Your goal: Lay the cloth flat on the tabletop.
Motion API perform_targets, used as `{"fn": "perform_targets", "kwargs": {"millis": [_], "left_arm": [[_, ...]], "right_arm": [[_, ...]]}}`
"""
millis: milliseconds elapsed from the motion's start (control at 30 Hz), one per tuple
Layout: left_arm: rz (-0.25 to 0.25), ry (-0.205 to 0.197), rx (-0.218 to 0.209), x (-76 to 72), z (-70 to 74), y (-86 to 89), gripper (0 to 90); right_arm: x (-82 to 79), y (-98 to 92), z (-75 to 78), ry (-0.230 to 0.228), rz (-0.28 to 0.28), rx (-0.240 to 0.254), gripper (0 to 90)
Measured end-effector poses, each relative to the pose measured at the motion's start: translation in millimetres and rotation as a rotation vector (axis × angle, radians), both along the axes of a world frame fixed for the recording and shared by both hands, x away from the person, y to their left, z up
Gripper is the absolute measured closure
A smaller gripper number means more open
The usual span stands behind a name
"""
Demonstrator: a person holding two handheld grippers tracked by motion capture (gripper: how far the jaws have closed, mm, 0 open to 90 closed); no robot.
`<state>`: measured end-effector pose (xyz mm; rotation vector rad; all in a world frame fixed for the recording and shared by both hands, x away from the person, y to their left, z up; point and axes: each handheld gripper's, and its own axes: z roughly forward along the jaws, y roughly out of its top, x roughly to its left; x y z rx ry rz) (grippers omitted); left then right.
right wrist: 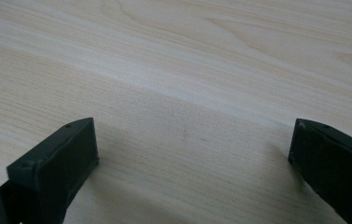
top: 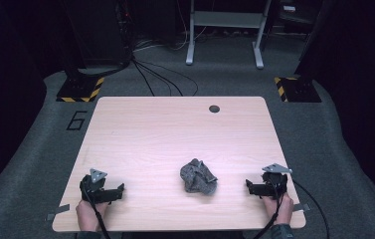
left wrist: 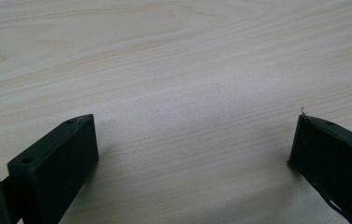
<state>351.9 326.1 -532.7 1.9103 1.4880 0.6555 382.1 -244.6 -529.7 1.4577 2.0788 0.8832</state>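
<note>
Jaws of left gripper (top: 118, 191) and right gripper (top: 250, 186) spread wide with nothing between them, both resting on the wooden table (top: 175, 134), crumpled grey cloth (top: 198, 177) lying between the two, nearer the right one, touching neither

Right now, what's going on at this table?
A person sits at a light wooden table with a black two-jaw gripper in each hand. The left gripper and the right gripper both rest near the table's front edge, jaws open with nothing between them. A crumpled grey cloth lies on the table between them, nearer the right gripper, and neither gripper touches it. Handling of the cloth has not begun.
</note>
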Motion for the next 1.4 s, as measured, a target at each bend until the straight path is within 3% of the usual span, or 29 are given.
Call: {"fn": "perform_targets", "kwargs": {"millis": [233,333,667,833,967,1033,1067,1267,1400], "left_arm": [[0.000,-0.003,0.002,-0.4,0.1,-0.6,0.9],[-0.001,-0.008,0.022,-1.5,0.6,-1.3,0.9],[0.006,-0.003,0.008,-1.0,0.3,-1.2,0.9],[0.007,-0.004,0.004,-0.8,0.1,-1.0,0.9],[0.005,-0.001,0.001,-0.5,0.1,-0.6,1.0],[0.005,0.000,0.000,-0.5,0.1,-0.5,0.9],[0.006,0.000,-0.001,-0.4,0.1,-0.5,1.0],[0.006,0.000,-0.001,-0.3,0.0,-0.3,0.8],[0.005,0.002,-0.003,0.0,0.0,-0.2,0.8]], "right_arm": [[0.3,-0.6,-0.1,0.000,-0.002,-0.003,0.8],[0.3,-0.5,-0.2,-0.001,-0.002,-0.003,0.8],[0.4,-1.2,0.3,-0.001,-0.003,-0.001,2.6],[1.8,-7.7,2.8,0.014,-0.007,0.066,2.0],[-0.7,-3.9,6.9,0.024,-0.003,0.075,1.9],[-1.2,-1.7,9.2,0.023,0.012,0.084,2.0],[-3.7,4.6,15.6,0.014,0.051,0.130,2.6],[-10.0,34.2,33.2,0.004,0.129,0.137,2.1],[-11.5,55.4,45.2,-0.010,0.191,0.174,2.2]]}}
